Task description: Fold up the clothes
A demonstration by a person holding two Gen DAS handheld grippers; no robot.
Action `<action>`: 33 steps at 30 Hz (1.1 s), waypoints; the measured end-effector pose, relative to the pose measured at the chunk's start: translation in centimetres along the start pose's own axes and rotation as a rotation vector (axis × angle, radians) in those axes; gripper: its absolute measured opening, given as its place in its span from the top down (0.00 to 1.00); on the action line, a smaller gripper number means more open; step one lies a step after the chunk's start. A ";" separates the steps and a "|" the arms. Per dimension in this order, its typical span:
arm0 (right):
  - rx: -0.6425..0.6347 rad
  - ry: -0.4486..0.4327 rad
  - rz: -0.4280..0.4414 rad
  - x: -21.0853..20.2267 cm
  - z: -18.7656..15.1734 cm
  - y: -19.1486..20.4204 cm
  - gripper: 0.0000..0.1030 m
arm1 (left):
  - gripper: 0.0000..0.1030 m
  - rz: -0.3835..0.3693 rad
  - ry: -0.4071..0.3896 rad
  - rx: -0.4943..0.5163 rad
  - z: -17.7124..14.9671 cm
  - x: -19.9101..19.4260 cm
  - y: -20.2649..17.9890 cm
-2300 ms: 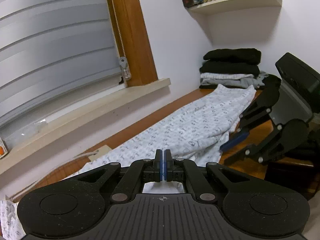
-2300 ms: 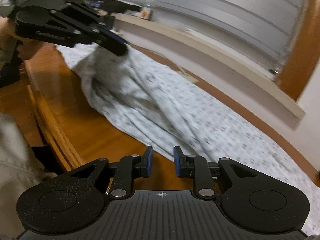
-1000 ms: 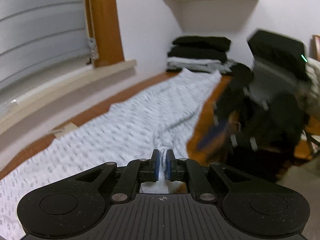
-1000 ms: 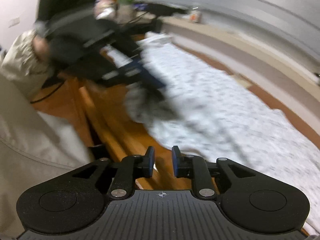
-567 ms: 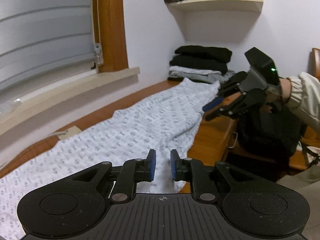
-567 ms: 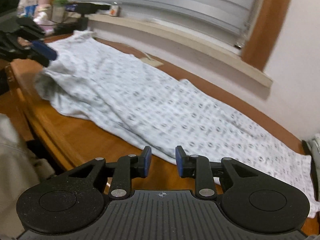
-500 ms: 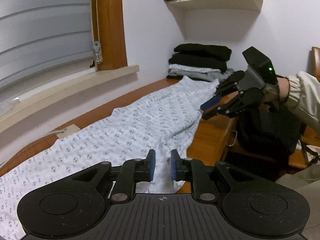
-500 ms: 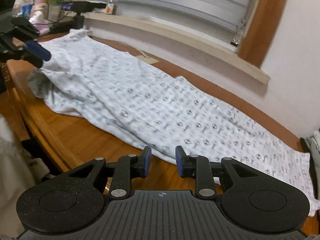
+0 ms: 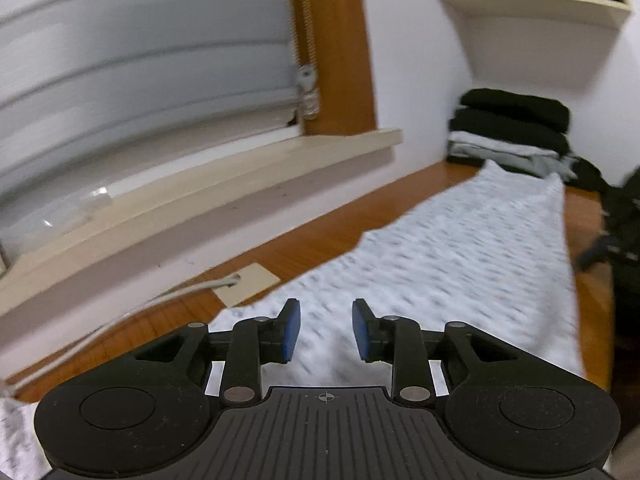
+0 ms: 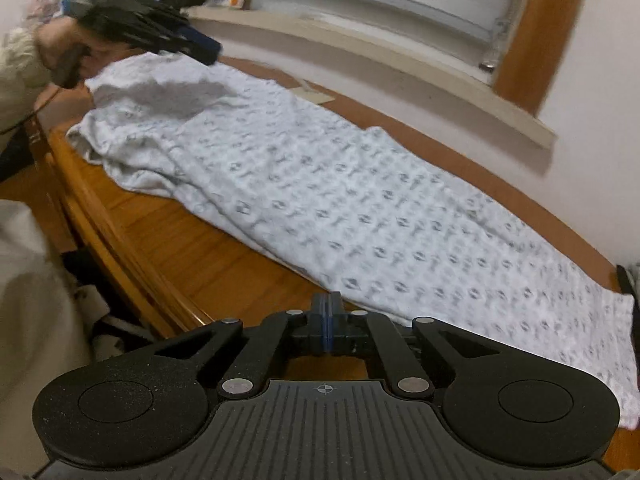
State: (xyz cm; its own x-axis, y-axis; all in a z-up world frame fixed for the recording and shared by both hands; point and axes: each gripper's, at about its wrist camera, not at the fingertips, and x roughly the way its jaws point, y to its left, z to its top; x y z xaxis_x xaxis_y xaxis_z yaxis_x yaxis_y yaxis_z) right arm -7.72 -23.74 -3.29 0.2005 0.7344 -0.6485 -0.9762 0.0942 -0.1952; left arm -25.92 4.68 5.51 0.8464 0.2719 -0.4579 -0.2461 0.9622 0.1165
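Note:
A long white garment with a grey print (image 9: 460, 248) (image 10: 360, 200) lies stretched along the wooden table (image 10: 192, 248). My left gripper (image 9: 326, 330) hovers open over one end of it, nothing between its blue pads; in the right wrist view the left gripper (image 10: 192, 46) is a blur in a hand above the bunched end. My right gripper (image 10: 327, 312) is shut, its tips at the garment's near edge over bare wood. No cloth shows between its pads. In the left wrist view the right gripper (image 9: 612, 240) is a dark blur at the right.
A stack of folded dark and grey clothes (image 9: 516, 132) sits at the table's far end under a bookshelf (image 9: 532, 4). A windowsill (image 9: 200, 184) runs along the back. A paper card and cable (image 9: 248, 284) lie beside the garment. The table's front edge (image 10: 104, 232) drops off to the left.
My left gripper let go of the cloth, opened wider and swung toward the window side. My right gripper went from open to shut at the garment's near edge.

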 end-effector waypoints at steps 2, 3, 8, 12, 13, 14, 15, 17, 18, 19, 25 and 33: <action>0.041 -0.024 -0.011 -0.5 -0.3 -1.5 0.93 | 0.70 -0.013 0.017 -0.037 0.5 2.0 1.5; 0.066 -0.035 -0.032 -0.7 -0.3 -2.4 0.86 | 0.70 -0.015 0.025 -0.043 0.5 2.7 1.9; 0.201 -0.072 -0.124 0.3 -0.4 -8.1 0.76 | 0.58 -0.053 0.068 -0.043 0.1 5.5 3.2; 0.287 -0.079 -0.161 3.3 0.8 -11.8 0.68 | 0.58 -0.045 0.125 -0.065 -1.0 6.6 3.9; 0.305 -0.076 -0.165 4.2 1.2 -12.3 0.64 | 0.58 -0.047 0.135 -0.071 -1.2 6.8 4.0; 0.322 -0.073 -0.169 5.1 1.5 -12.9 0.63 | 0.58 -0.044 0.138 -0.075 -1.2 6.8 4.1; 0.340 -0.069 -0.172 6.0 1.9 -13.4 0.63 | 0.57 -0.040 0.141 -0.079 -1.2 6.8 4.1; 0.354 -0.050 -0.185 6.9 1.6 -13.8 0.63 | 0.51 -0.026 0.160 -0.074 -1.4 7.0 4.2; 0.361 -0.041 -0.192 7.4 1.5 -14.0 0.63 | 0.50 -0.024 0.162 -0.078 -1.4 7.0 4.3; 0.368 -0.031 -0.198 7.8 1.4 -14.2 0.62 | 0.50 -0.023 0.162 -0.083 -1.4 6.9 4.4; 0.313 -0.081 -0.110 7.8 2.6 -14.4 0.63 | 0.50 -0.022 0.152 -0.137 -1.5 6.7 5.3; 0.154 -0.034 0.064 12.5 9.5 -13.1 0.63 | 0.49 -0.020 0.138 -0.208 -1.7 6.4 6.5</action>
State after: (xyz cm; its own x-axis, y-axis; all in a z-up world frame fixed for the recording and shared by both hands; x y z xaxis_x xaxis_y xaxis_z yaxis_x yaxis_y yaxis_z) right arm 6.82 -9.45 -1.82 0.1374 0.7641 -0.6303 -0.9884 0.1469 -0.0374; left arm -22.91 12.66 1.86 0.7833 0.2343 -0.5759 -0.3338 0.9399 -0.0716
